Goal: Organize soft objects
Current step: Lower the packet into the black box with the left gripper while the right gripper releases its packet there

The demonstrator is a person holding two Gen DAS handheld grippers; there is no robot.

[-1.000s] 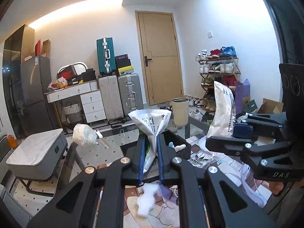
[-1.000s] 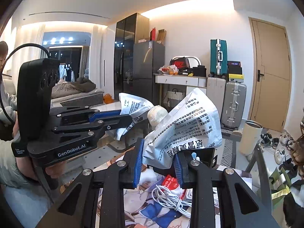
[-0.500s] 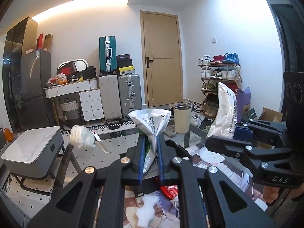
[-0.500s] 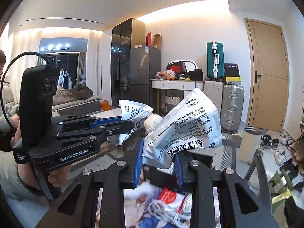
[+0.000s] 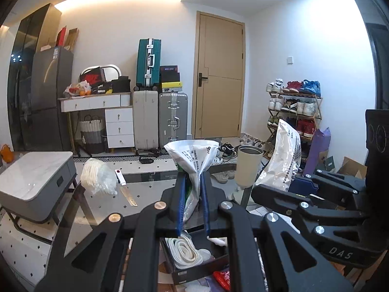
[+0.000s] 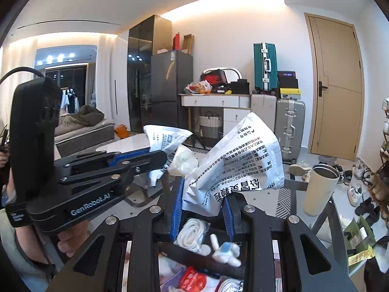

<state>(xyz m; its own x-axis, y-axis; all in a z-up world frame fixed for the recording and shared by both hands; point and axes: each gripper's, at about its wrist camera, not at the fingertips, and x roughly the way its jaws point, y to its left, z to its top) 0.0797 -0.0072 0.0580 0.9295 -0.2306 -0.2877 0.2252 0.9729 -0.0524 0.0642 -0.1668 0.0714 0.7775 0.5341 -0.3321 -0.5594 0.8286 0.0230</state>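
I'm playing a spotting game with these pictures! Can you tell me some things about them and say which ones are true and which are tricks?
1. Each tool pinches a white printed packet. True: left tool holds one packet, right tool the other packet.
2. The tall cup lies tipped over. False: it stands upright.
3. The black box holds a coiled white cord. True.
4. The teal suitcase lies flat on the floor. False: it stands on top of the pale suitcase.

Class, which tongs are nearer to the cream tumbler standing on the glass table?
Right. The right tongs, shut on a pouch, are beside the tumbler; the left tongs sit farther away, beyond the right ones.
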